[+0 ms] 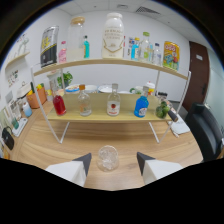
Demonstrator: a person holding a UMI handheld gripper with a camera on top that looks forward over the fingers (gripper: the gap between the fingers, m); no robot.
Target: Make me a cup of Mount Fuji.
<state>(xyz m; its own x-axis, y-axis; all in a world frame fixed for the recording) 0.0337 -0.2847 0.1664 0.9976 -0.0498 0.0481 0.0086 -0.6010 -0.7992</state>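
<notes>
The gripper [113, 161] is held low over the wooden table [60, 147], its two fingers spread wide apart. A clear glass [106, 157] is seen standing on the table between the fingertips, with a gap left at either side; nothing is gripped.

Beyond the glass, a two-tier shelf [112, 116] on a white wire frame is set across the table. On its lower board, directly behind the glass, a clear bottle with a red label [114, 101] is placed. To the left of that bottle a second clear bottle [84, 101] is found, and further left a red bottle [59, 103]. To the right of the labelled bottle a blue bottle [141, 105] is stood, and past it, at the shelf's right end, a dark green bottle [162, 108]. Behind these, some bowls or plates are partly seen, though they cannot be made out clearly.

On the upper board, above the labelled bottle, a large white jar [113, 36] is placed. To its left a tall clear jar [76, 40] and a dark box [49, 46] are ranged; to its right several small bottles and a yellow packet [171, 55] are lined up.

A black chair [207, 131] is seen to the right of the shelf.
</notes>
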